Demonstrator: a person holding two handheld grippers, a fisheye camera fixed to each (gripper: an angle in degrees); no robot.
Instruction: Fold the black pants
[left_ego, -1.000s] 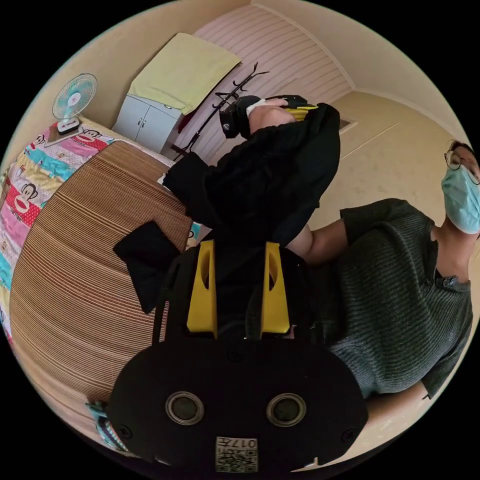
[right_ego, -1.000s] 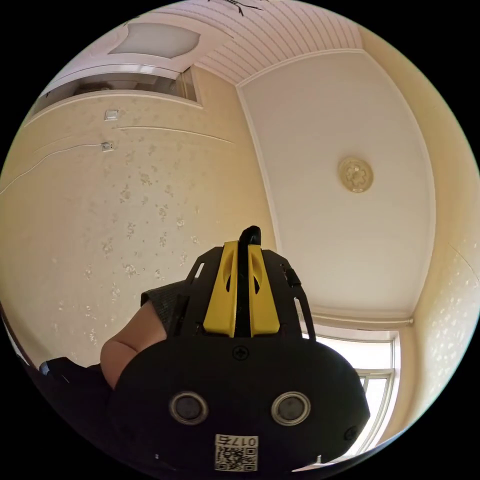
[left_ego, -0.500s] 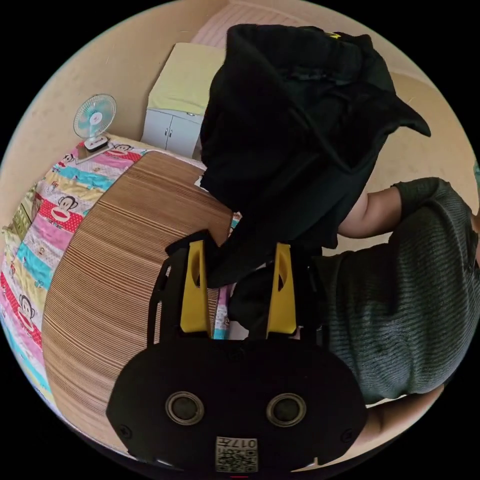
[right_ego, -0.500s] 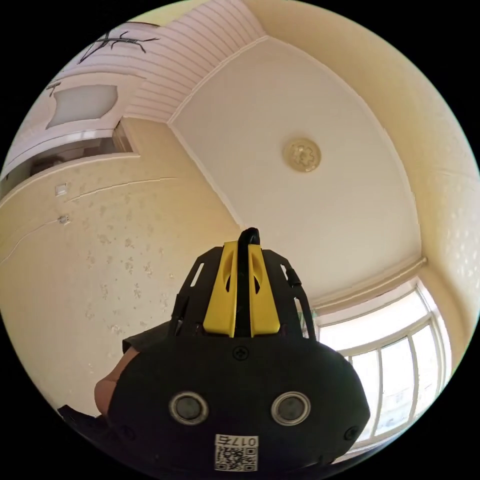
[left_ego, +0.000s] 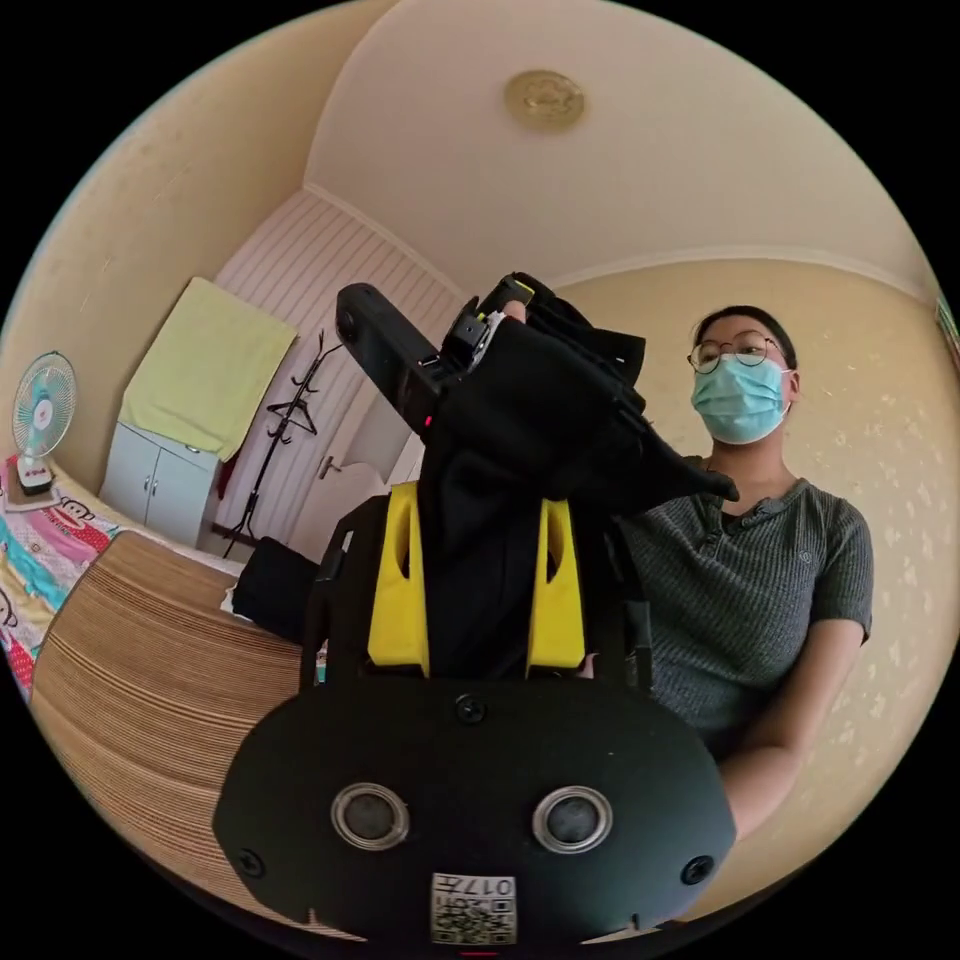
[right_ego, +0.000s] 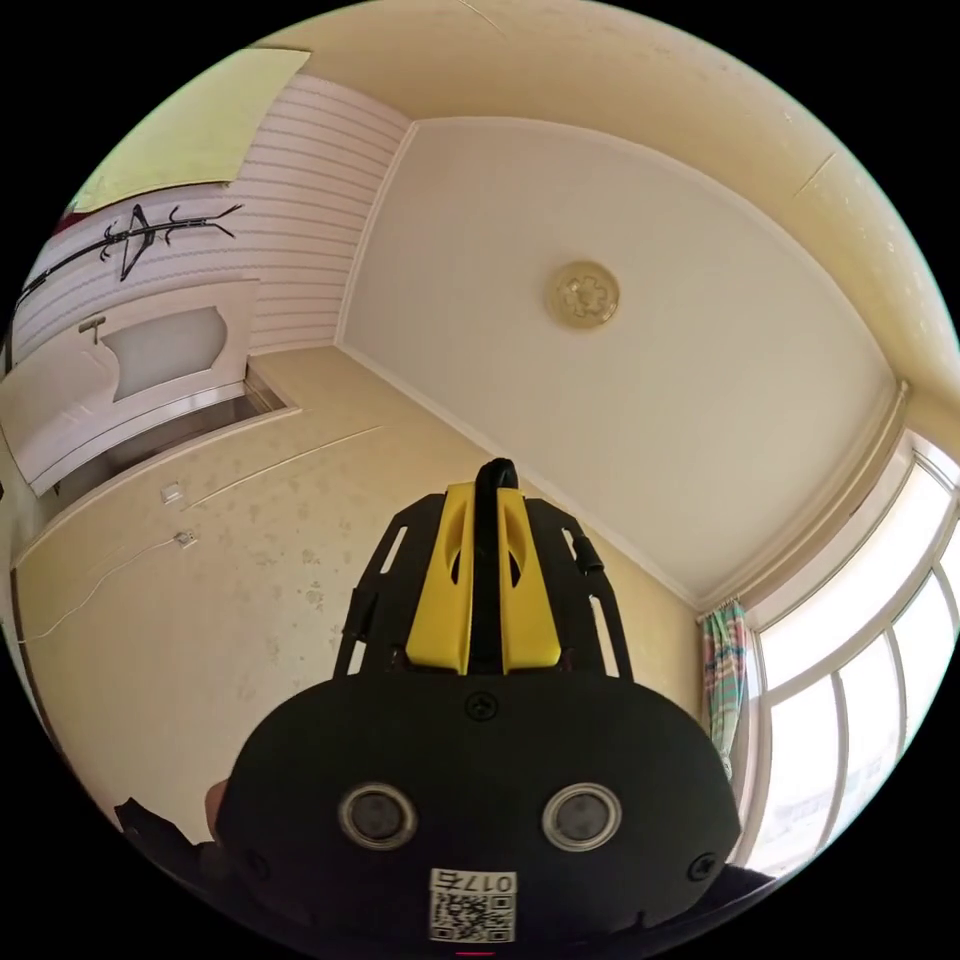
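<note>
**Pants held aloft by both grippers**

Left gripper (left_ego: 475, 505): black pants (left_ego: 530, 440) are bunched between its yellow fingers (left_ego: 398, 580), which stand apart; a firm clamp cannot be told. Right gripper (right_ego: 486, 492): fingers are closed on a thin black fold. Pants are raised before the person (left_ego: 760, 600), above the striped surface (left_ego: 150, 700).

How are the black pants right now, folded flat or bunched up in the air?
Bunched, in the air: the black pants hang crumpled between the left tongs and right tongs, above the mat.
</note>
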